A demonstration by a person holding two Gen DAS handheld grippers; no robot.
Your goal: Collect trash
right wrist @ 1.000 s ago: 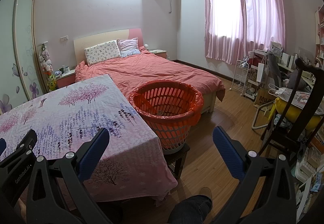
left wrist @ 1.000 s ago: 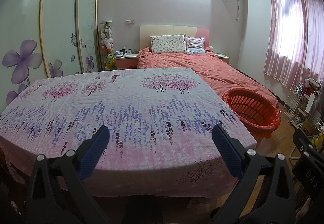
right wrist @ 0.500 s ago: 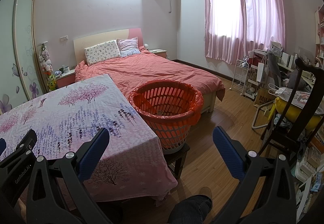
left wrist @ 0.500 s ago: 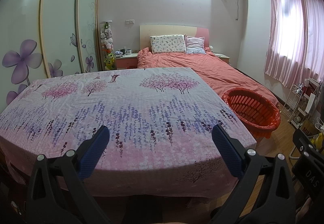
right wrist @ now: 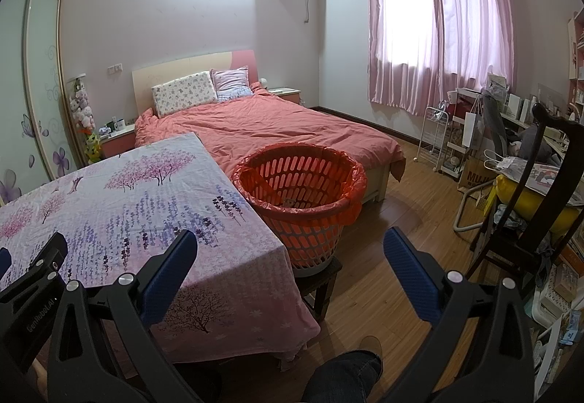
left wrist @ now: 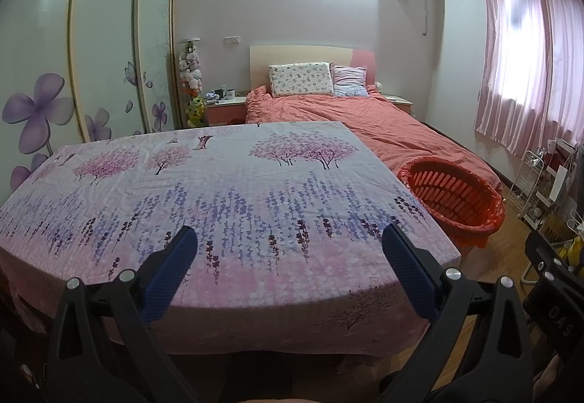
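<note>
Orange slatted basket [right wrist: 299, 198], lined with red bag, on dark stool [right wrist: 321, 284] beside floral-clothed table [left wrist: 226, 191]. Left gripper [left wrist: 288, 239]: jaws apart, empty, above cloth. Right gripper [right wrist: 290, 242]: jaws apart, empty, facing basket.

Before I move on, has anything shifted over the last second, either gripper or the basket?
Nothing has visibly changed. The left gripper and right gripper both hang with jaws wide apart and empty, over the near edge of the floral lilac-and-pink tablecloth. The red plastic slatted basket with its red bag liner stands in the same spot beside the table.
</note>
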